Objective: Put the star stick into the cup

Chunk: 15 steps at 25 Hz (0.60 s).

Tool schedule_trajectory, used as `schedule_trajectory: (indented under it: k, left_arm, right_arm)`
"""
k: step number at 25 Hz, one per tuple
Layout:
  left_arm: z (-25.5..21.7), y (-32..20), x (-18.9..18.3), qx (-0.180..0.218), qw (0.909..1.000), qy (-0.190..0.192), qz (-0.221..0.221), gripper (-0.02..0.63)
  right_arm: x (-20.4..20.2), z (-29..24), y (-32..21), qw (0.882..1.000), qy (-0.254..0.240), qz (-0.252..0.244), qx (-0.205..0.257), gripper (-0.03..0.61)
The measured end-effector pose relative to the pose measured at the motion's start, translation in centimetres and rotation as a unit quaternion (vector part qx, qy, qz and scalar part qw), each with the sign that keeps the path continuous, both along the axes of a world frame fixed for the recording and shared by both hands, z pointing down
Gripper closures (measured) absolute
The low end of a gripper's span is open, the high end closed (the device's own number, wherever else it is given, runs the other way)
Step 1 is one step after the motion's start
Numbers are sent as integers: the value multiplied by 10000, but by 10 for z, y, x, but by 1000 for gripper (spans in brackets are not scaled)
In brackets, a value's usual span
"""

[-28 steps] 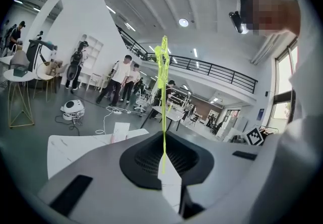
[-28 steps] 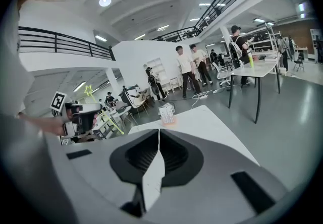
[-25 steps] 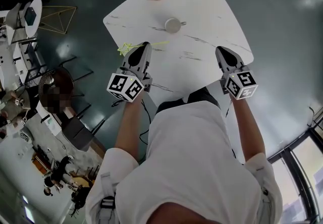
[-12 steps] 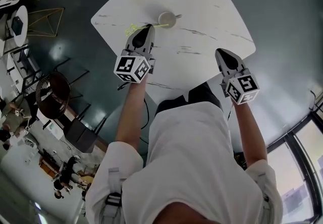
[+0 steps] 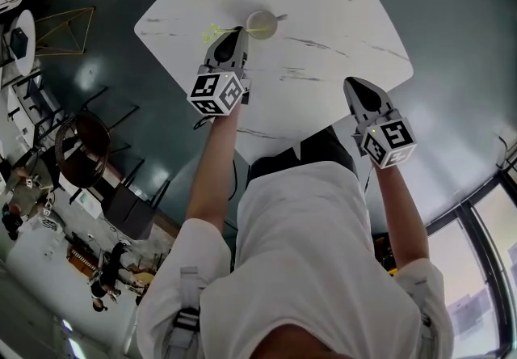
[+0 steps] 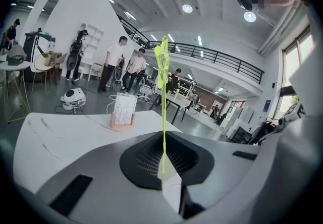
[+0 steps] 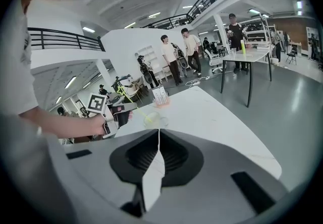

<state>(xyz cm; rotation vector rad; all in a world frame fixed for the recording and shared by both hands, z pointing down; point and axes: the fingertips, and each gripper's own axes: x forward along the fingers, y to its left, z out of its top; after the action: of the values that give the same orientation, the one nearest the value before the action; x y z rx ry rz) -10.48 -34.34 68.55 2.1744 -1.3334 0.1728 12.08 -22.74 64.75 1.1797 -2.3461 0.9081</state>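
Reads as smooth, faintly glossy marble with thin grey veins across the white rounded tabletop. Looks like thin translucent plastic along the yellow-green star stick; smooth and pale on the small round cup, material unclear. Shows matt grey moulded plastic on the left gripper and right gripper, with ribbed black hollows inside. Gleams glossy over the dark teal floor, mirroring lamps. Drapes as soft matt cloth in the white shirt.

Thin yellow-green star stick, star end away from the cup, plain end reaching its mouth; cup pale, round, upright
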Motion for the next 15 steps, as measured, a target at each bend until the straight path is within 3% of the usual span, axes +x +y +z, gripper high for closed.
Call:
schedule_trajectory:
  k: [7, 13, 14, 15]
  left_arm:
    - [32, -4, -10, -442, 9969, 231, -613, 589]
    - [41, -1, -9, -574, 9963, 234, -602, 586]
    - [44, 1, -10, -634, 9960, 241, -583, 557]
    - [46, 3, -10, -700, 9956, 255, -572, 486]
  right_arm:
    - [-10, 17, 13, 9997, -17, -174, -170, 552]
    - [-17, 25, 20, 9994, -57, -249, -235, 552]
    - [-18, 25, 20, 9994, -65, -255, -229, 552]
    - [-20, 24, 21, 9994, -71, -258, -222, 552]
